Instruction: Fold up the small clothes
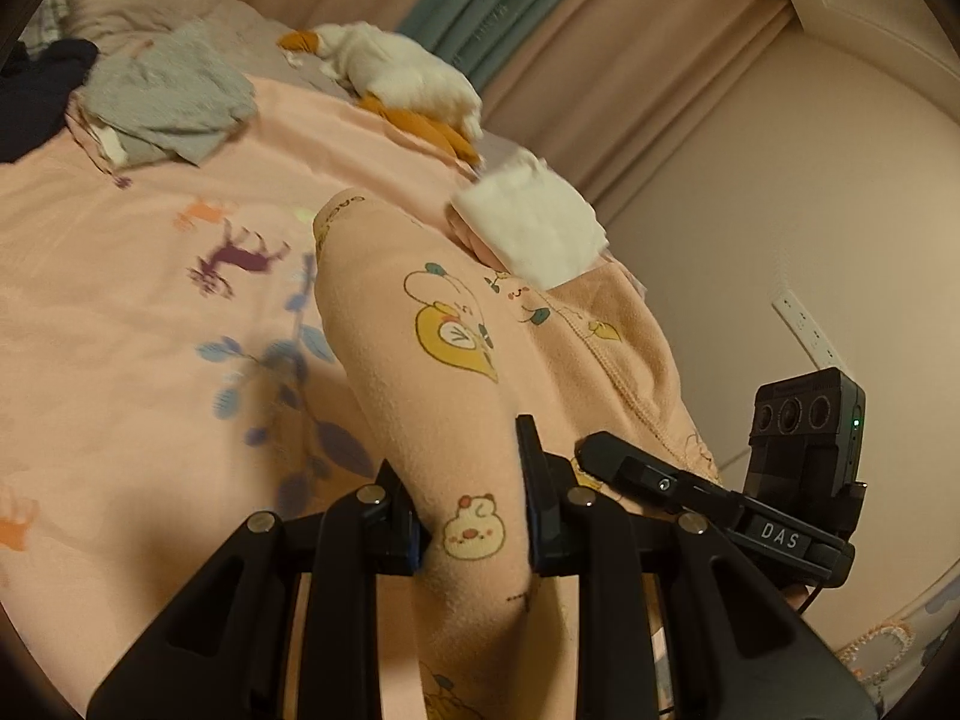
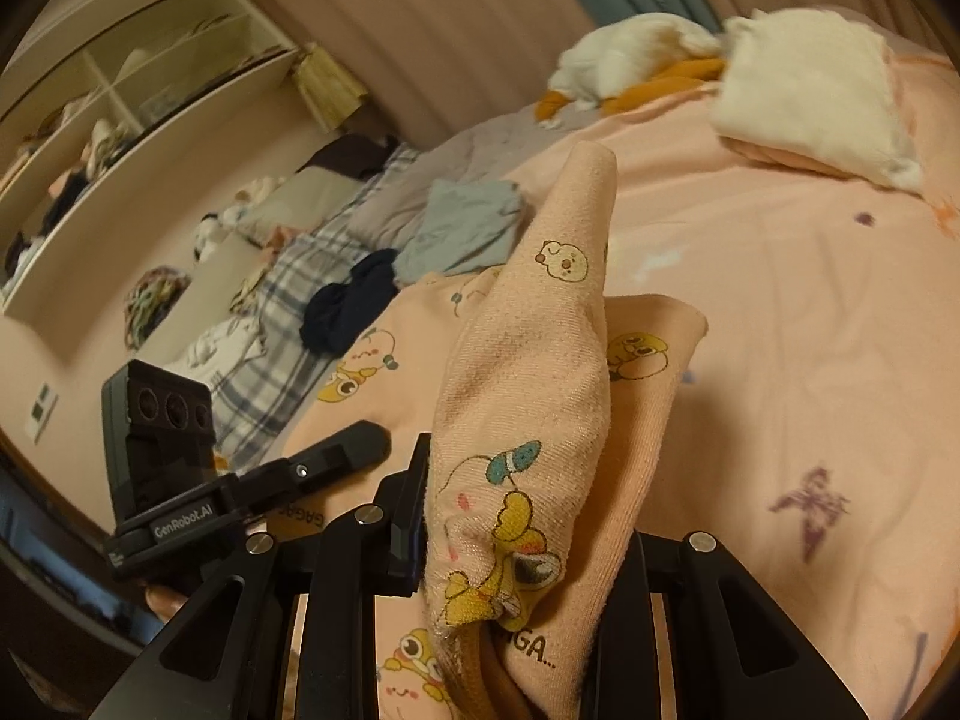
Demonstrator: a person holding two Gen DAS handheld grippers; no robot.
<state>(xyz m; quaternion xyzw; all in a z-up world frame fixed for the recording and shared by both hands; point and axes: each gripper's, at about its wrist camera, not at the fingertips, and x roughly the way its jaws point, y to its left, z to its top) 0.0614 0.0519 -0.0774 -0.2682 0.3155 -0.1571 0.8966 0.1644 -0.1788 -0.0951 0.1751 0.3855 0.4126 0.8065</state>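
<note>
While both pads pinch it, the peach cartoon-print garment (image 1: 456, 372) runs forward from the left hand-held gripper (image 1: 474, 516), lifted over the bed (image 1: 120, 324). The right hand-held gripper (image 2: 516, 528) is also clamped narrowly on this garment (image 2: 540, 372), which bunches upright between its fingers.

bed (image 1: 120, 312): pink printed sheet | on it: grey garment (image 1: 168, 102), white folded cloth (image 1: 534, 234)

A peach cartoon-print garment (image 1: 480, 372) hangs bunched and lifted above the pink bedsheet (image 1: 120, 312), pinched at two places, its printed fabric (image 2: 540, 408) draping downward.
</note>
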